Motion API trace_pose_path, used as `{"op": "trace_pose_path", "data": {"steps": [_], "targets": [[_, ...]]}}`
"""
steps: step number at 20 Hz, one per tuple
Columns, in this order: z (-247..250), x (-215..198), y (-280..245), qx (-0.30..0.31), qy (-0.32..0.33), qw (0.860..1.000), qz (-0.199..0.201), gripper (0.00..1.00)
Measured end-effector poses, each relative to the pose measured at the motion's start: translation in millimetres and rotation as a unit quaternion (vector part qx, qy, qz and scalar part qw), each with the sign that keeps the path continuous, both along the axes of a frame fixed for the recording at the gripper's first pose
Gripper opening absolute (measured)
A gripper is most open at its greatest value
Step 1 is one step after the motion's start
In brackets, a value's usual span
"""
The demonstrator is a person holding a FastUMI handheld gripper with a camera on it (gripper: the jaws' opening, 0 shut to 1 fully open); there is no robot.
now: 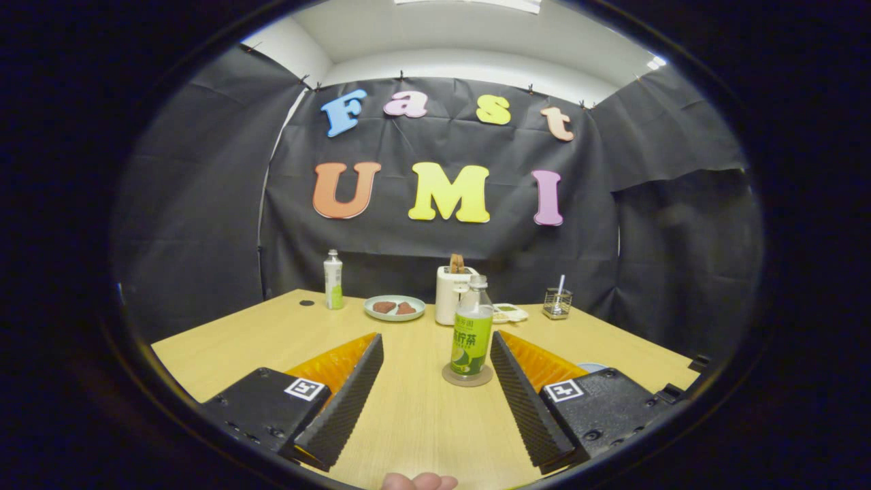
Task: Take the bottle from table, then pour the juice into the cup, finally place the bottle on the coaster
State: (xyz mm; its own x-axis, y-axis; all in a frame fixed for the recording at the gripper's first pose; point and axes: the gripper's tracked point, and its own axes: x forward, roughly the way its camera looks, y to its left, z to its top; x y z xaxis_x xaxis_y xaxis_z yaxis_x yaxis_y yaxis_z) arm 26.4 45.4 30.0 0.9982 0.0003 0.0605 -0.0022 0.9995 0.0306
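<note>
Stood upright on round coaster (467, 376) mid-table: green-labelled juice bottle (471, 333), just ahead of gripper (437, 344), fingers spread wide, touching nothing; bare wooden table (272, 340) toward left edge.

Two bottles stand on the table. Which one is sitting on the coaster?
The green-labelled bottle nearer the open gripper, just ahead between its fingers, stands on the round coaster. The slimmer white bottle stands farther back, directly on the table.

The gripper camera is sitting low over the table (272, 340), looking forward along its spread fingers (354, 381) toward the back wall (435, 252), the bottle (471, 337) standing close ahead.
</note>
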Motion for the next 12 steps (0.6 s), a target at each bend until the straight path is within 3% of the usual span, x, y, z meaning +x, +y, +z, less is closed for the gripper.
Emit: {"op": "trace_pose_path", "data": {"steps": [12], "targets": [[11, -8, 20, -0.022, -0.013, 1.000, 0.010, 1.00]]}}
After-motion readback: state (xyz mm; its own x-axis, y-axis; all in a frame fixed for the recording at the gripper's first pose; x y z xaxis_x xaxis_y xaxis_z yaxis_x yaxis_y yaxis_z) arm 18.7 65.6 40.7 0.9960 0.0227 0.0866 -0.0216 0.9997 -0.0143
